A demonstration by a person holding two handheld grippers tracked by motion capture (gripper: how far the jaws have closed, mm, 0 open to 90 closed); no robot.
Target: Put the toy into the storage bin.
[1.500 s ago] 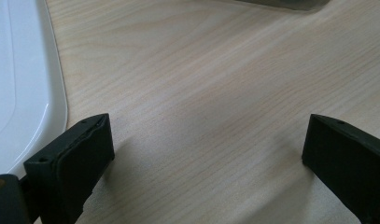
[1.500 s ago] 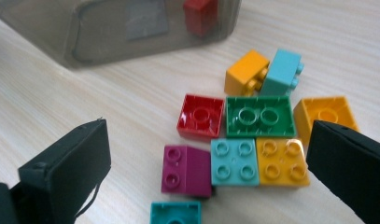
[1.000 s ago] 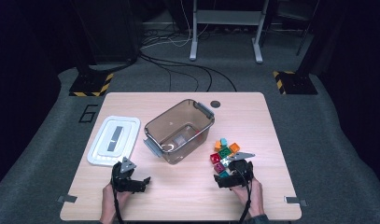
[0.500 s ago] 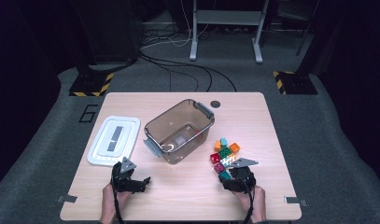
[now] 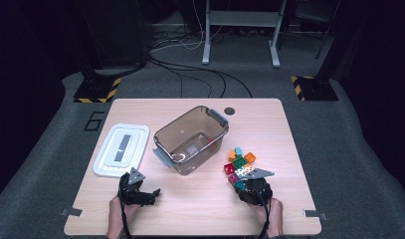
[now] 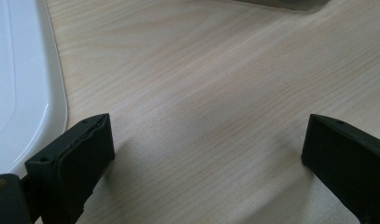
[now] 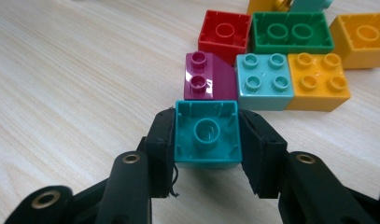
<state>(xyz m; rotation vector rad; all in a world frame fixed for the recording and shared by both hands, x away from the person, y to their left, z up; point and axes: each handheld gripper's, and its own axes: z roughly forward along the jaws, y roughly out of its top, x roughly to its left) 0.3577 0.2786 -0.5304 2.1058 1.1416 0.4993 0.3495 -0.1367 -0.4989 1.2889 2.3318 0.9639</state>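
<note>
My right gripper (image 7: pixel 206 140) (image 5: pixel 244 185) has just been closing, and its black pads (image 7: pixel 162 140) now press both sides of a teal brick (image 7: pixel 207 134) lying underside-up on the wooden table (image 5: pixel 200 204). Just beyond it lie a purple brick (image 7: pixel 209 77), a light-blue brick (image 7: pixel 263 80), a yellow brick (image 7: pixel 317 80), a red brick (image 7: pixel 224 31), a green brick (image 7: pixel 292 31) and an orange brick (image 7: pixel 362 33). My left gripper (image 6: pixel 204 154) (image 5: pixel 148 191) rests open on bare table near the front left, with nothing between its fingers.
A clear brown bin (image 5: pixel 191 140) stands open in the middle of the table. Its white lid (image 5: pixel 121 149) lies flat to the left, and the lid's edge (image 6: pixel 19 84) shows beside my left gripper. A dark round cap (image 5: pixel 230 111) sits near the table's far edge.
The right gripper's jaws have closed onto the teal brick at the near end of the brick cluster. The left gripper has stayed where it was.
</note>
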